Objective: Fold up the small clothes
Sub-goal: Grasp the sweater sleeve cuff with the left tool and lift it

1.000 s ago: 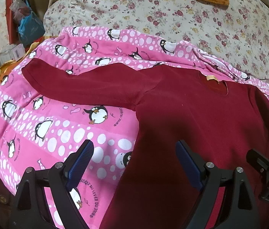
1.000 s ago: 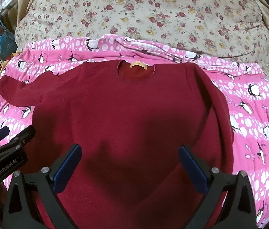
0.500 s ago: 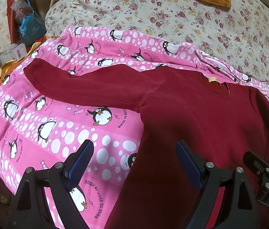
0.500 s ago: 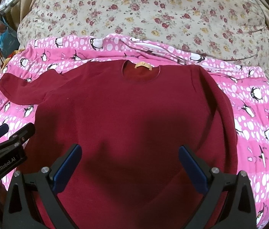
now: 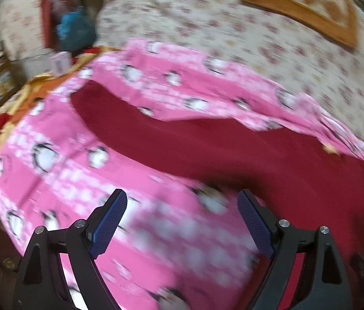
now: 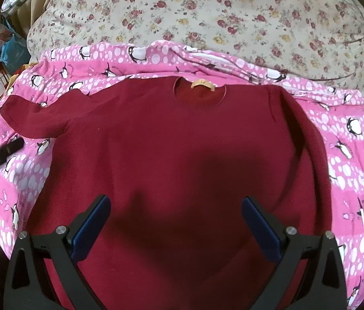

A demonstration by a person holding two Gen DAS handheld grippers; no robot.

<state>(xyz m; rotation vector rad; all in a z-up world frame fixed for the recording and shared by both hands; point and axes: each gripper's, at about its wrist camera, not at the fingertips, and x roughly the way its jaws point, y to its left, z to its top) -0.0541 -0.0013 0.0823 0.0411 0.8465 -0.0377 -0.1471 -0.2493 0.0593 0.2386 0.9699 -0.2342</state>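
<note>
Right wrist view: the right gripper (image 6: 175,226) hangs wide open and empty over the near part of a dark red sweater (image 6: 182,155), which lies flat on a pink penguin blanket (image 6: 349,139) on the bed, neck at the far side, one sleeve stretched out left. Left wrist view, blurred: the left gripper (image 5: 182,222), jaws also spread wide and holding nothing, hovers over the blanket just left of the sweater's body, near its outstretched sleeve (image 5: 135,129).

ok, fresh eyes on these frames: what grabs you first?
The dark red sweater lying flat on the pink penguin blanket, one sleeve stretched out sideways. Both grippers, left and right, hang open above it; the left view is badly blurred.
</note>
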